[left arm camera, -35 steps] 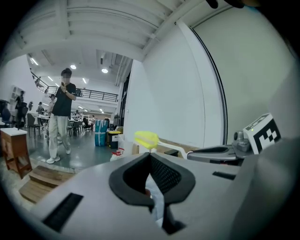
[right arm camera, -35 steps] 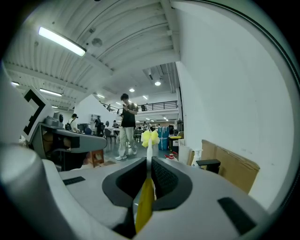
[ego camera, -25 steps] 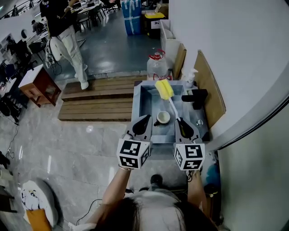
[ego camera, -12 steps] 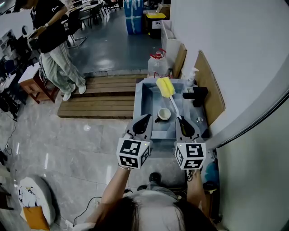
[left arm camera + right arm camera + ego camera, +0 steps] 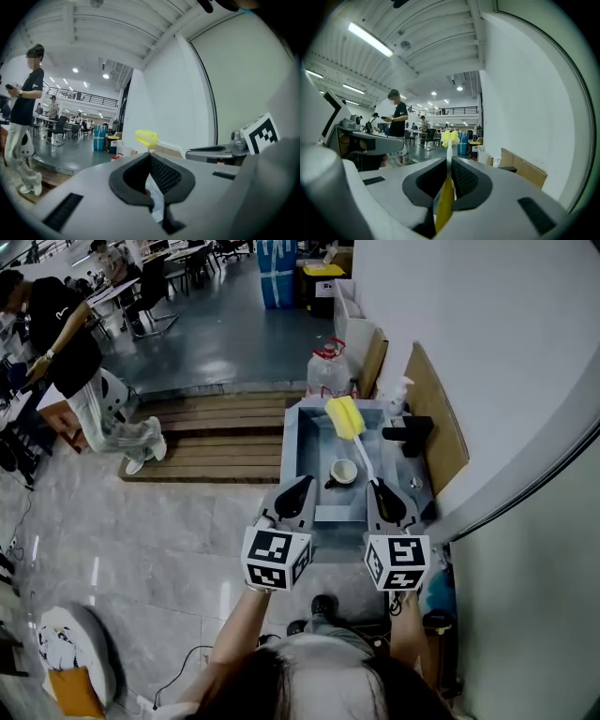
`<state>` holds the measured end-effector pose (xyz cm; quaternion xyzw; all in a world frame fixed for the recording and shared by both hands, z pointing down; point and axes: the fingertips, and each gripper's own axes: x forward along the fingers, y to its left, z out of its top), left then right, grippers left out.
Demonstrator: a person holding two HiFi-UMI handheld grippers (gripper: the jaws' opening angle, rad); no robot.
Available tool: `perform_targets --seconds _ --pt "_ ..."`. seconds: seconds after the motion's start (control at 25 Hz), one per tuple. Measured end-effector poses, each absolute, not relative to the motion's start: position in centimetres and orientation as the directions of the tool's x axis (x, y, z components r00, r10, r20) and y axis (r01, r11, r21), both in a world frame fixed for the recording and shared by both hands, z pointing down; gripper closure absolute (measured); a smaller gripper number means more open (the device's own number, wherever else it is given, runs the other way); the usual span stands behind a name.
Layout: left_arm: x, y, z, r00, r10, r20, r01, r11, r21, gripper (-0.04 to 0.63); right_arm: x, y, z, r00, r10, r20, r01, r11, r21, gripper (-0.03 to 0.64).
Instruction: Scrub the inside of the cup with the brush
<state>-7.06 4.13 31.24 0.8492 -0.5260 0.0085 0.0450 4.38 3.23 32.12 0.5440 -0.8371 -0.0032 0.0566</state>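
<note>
The right gripper point(image 5: 377, 488) clamps the brush point(image 5: 345, 420), whose head is up beyond the cup point(image 5: 343, 472) at frame centre. The left gripper point(image 5: 302, 486) is closed and empty. Scrubbing looks unstarted.

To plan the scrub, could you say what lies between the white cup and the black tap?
The yellow brush's white handle, held in the right tongs, crosses there in the head view.

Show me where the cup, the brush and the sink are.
cup point(image 5: 343, 471): head view, its open top.
brush point(image 5: 344, 418): head view, yellow sponge head.
sink point(image 5: 314, 442): head view, bare basin floor.
</note>
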Motion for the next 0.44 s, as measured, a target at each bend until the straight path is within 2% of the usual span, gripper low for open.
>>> perform_targets --seconds 0.44 --pt "-7.66 5.03 31.57 0.452 -0.889 0.069 -0.891 -0.447 0.074 0.586 3.57 3.85 31.54 -0.402 -0.912 0.083 -0.910 0.408 0.070 0.569"
